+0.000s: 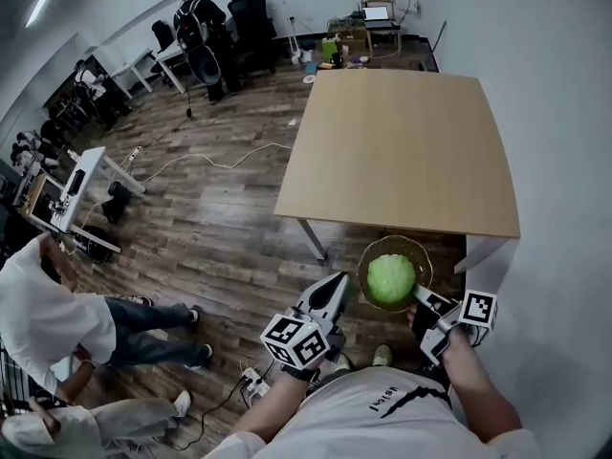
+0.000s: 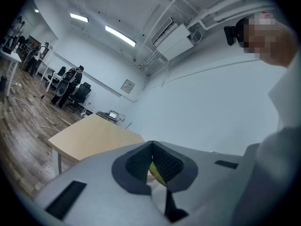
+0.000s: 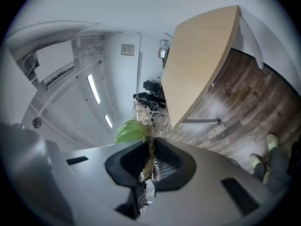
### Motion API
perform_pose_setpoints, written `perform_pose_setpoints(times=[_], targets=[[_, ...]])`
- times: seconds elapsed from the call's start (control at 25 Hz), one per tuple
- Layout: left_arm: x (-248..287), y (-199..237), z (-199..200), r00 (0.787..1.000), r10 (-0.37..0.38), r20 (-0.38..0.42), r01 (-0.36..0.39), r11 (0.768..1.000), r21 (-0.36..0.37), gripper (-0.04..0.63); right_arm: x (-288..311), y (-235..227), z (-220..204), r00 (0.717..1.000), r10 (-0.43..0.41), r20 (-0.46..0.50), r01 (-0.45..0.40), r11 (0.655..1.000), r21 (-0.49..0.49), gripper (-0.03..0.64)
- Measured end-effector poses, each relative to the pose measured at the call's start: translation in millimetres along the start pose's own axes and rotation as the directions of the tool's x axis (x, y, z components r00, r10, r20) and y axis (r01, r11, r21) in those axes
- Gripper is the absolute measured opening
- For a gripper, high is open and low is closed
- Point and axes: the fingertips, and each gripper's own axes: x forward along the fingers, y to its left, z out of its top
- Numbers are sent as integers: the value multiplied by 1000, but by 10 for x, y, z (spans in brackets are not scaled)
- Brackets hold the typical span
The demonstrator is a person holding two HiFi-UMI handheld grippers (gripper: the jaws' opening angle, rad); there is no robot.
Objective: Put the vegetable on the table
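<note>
A round green vegetable (image 1: 390, 278) lies in a clear amber-tinted glass bowl (image 1: 422, 256), held in the air just short of the near edge of the wooden table (image 1: 402, 151). My right gripper (image 1: 418, 295) is shut on the bowl's near right rim. In the right gripper view the bowl's rim (image 3: 141, 114) runs between the jaws of the right gripper (image 3: 149, 159), with the vegetable (image 3: 129, 131) behind it. My left gripper (image 1: 341, 280) hovers just left of the bowl with its jaws together. In its own view the left gripper (image 2: 153, 161) faces the table (image 2: 91, 135).
The tabletop is bare, with a metal leg (image 1: 313, 239) at its near left corner. A white wall (image 1: 564, 113) runs along the right. Cables and a power strip (image 1: 253, 382) lie on the wood floor. People (image 1: 57, 318) are at the left, desks and chairs (image 1: 206, 36) at the back.
</note>
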Motion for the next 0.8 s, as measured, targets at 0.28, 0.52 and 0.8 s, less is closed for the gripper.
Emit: perform_pose_setpoints(times=[0.28, 0.52, 0.8], targets=[[79, 31, 93, 998, 53, 21, -54, 999, 2, 14, -73, 94, 221, 1000, 23, 9, -23, 1000, 9, 41], [234, 109, -47, 997, 73, 11, -73, 997, 0, 14, 24, -101, 409, 1000, 26, -6, -26, 1000, 17, 41], [632, 404, -3, 998, 69, -1, -69, 998, 5, 14, 373, -172, 777, 1000, 25, -2, -25, 999, 25, 41]])
